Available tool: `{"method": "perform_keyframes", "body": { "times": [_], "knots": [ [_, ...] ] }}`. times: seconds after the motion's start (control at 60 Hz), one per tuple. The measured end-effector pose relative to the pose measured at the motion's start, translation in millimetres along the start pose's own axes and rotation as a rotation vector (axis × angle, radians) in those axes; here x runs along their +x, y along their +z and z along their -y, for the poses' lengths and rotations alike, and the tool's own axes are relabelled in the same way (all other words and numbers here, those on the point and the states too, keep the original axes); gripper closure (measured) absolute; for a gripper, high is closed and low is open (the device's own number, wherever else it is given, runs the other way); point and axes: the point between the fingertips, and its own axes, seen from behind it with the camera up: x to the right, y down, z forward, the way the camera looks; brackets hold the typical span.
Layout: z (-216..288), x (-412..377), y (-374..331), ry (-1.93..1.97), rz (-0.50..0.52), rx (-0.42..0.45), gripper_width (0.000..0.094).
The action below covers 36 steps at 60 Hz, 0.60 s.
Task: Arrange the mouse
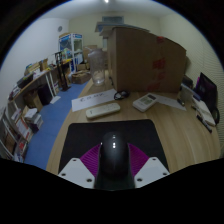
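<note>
Claw (113, 168) clamps one black mouse (113, 153); one keyboard (102, 110) beyond.

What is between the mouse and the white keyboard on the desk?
Nothing much: in the gripper view, beyond the black mouse held between the gripper fingers comes the dark mouse mat, then bare wooden desk up to the keyboard.

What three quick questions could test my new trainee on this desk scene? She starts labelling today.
1. True or false: the mouse lies between the fingers of the tool.
2. What does the mouse rest on? A) black mat B) white keyboard C) bare desk
3. Which large object stands beyond the keyboard?

Key: 1 true; 2 A; 3 the cardboard box.
</note>
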Motion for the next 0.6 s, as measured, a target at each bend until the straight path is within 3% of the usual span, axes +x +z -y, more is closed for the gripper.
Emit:
{"method": "perform_keyframes", "body": {
  "times": [0.167, 0.217, 0.3, 0.6],
  "knots": [
    [-4.0, 0.3, -0.1, -0.031, -0.008, -0.075, 0.0423],
    [-3.2, -4.1, -5.9, -0.012, 0.016, -0.099, 0.0264],
    [12.1, -10.6, -27.4, -0.006, 0.045, -0.088, 0.01],
    [29.2, 5.8, -129.7, 0.055, 0.027, -0.082, 0.0098]
  ]
}}
